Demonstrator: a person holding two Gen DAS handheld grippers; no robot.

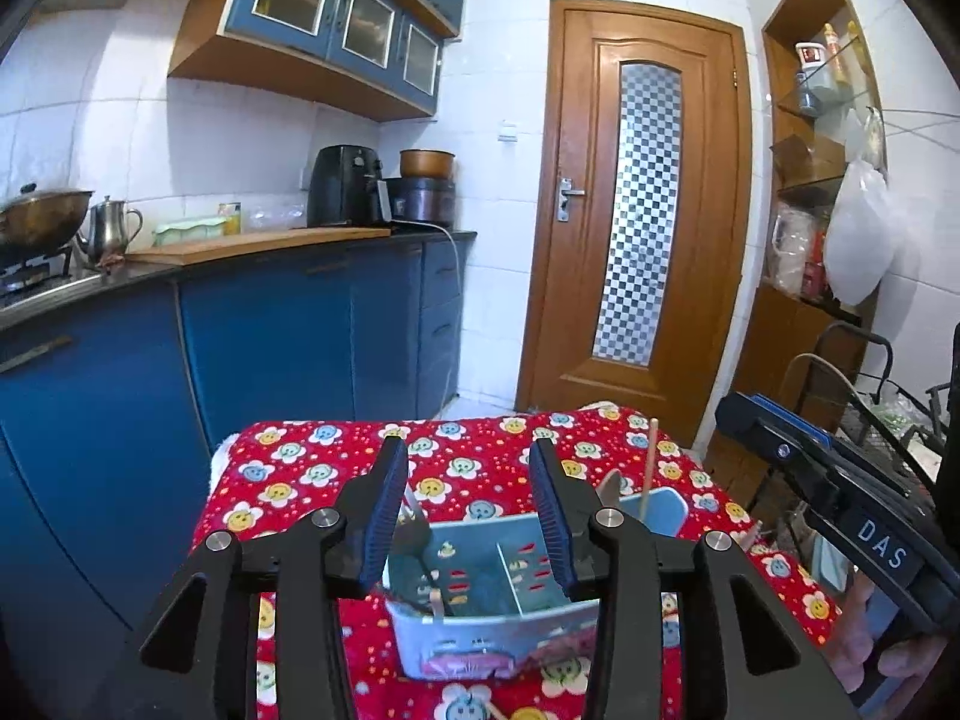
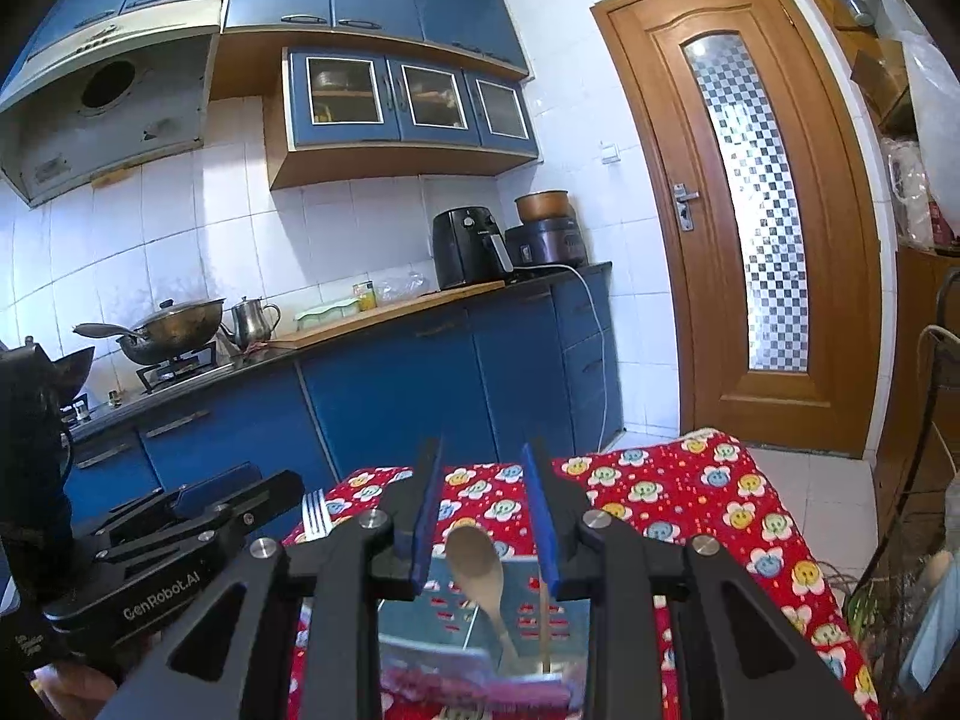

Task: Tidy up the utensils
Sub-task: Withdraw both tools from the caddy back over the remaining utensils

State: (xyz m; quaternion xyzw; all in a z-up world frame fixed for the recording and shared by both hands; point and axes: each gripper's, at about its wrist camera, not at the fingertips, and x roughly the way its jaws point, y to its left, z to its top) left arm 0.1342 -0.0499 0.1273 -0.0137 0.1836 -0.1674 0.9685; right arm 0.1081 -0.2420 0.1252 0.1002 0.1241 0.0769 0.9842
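A light blue utensil holder [image 1: 480, 612] with a divider stands on the red flower-print tablecloth [image 1: 312, 456]. In the left wrist view a dark utensil [image 1: 414, 540] leans in its left compartment, and a thin wooden stick [image 1: 649, 468] rises from its right side. My left gripper [image 1: 468, 444] hovers open above the holder, with nothing in it. In the right wrist view a wooden spoon [image 2: 477, 558] and the thin stick [image 2: 543, 618] stand in the holder [image 2: 444, 612], and fork tines [image 2: 317, 516] show at the left. My right gripper [image 2: 483, 447] is open above the spoon, its pads apart from it.
Blue kitchen cabinets [image 1: 270, 336] with a counter, an air fryer [image 1: 348, 186] and a wok on the stove [image 2: 174, 330] run along the left. A wooden door [image 1: 642, 204] is behind the table. A wire rack [image 1: 888, 414] stands at the right.
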